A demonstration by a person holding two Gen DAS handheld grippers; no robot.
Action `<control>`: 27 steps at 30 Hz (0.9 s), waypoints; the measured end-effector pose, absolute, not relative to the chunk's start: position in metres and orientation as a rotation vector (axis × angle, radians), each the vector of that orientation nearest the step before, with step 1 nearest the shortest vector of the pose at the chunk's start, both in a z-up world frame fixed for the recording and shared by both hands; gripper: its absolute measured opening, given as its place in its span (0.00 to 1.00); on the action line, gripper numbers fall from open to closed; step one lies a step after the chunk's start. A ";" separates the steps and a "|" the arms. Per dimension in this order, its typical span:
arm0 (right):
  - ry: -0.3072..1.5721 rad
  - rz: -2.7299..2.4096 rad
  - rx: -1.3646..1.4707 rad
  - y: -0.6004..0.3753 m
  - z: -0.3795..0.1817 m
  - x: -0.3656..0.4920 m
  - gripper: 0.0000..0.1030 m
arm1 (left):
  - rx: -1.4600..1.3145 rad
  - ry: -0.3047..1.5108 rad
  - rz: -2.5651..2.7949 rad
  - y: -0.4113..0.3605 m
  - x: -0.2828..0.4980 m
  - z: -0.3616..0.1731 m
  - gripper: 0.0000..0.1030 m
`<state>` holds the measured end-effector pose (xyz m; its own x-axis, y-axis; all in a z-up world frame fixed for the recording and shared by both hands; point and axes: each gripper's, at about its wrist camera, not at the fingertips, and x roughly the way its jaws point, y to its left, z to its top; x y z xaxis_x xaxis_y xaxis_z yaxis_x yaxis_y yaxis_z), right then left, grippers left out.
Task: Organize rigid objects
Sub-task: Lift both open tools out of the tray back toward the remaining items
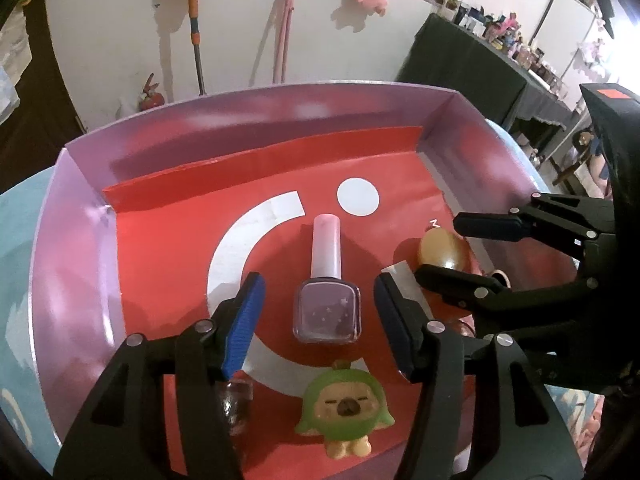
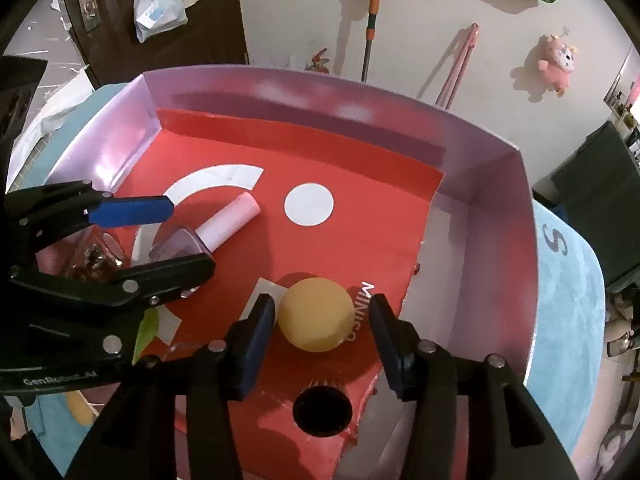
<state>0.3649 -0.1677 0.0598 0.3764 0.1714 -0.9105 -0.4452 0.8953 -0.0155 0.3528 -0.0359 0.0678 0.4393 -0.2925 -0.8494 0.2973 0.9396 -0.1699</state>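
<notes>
A lilac nail polish bottle (image 1: 327,308) with a pale pink cap lies flat on the red floor of a lilac-walled box (image 1: 72,260). My left gripper (image 1: 320,284) straddles the bottle, open, with a gap at each pad. In the right wrist view the same bottle (image 2: 224,224) lies between the left gripper's (image 2: 192,236) fingers. A yellowish ball (image 2: 316,314) rests on the red floor between the fingers of my right gripper (image 2: 322,304), which is open; a gap shows on the ball's right side. In the left wrist view, the right gripper (image 1: 436,246) brackets the ball (image 1: 444,252).
A green-hooded animal figurine (image 1: 344,408) and a small clear glass bottle (image 1: 236,404) lie near the box's front. A round black hole (image 2: 322,410) is in the red liner close to me. The box's walls (image 2: 496,240) stand on a light blue fuzzy surface (image 2: 568,320).
</notes>
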 end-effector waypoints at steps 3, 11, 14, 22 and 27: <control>1.104 0.408 -0.265 -0.171 0.068 0.361 0.54 | -0.004 1.035 -0.363 -0.034 0.347 0.077 0.63; 1.023 0.407 -0.234 -0.184 0.109 0.346 0.60 | -0.045 0.941 -0.330 -0.020 0.321 0.115 0.71; 0.991 0.411 -0.216 -0.190 0.125 0.336 0.63 | -0.043 0.896 -0.315 -0.014 0.306 0.129 0.72; 0.868 0.423 -0.177 -0.203 0.172 0.287 0.75 | -0.035 0.782 -0.259 -0.001 0.253 0.163 0.80; 0.770 0.409 -0.153 -0.213 0.199 0.245 0.91 | 0.001 0.704 -0.239 -0.003 0.207 0.178 0.85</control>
<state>0.2453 -0.2133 0.1991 0.6445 0.3023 -0.7023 -0.4127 0.9108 0.0134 0.2074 -0.0026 0.1779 0.7358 -0.2177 -0.6413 0.2181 0.9727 -0.0800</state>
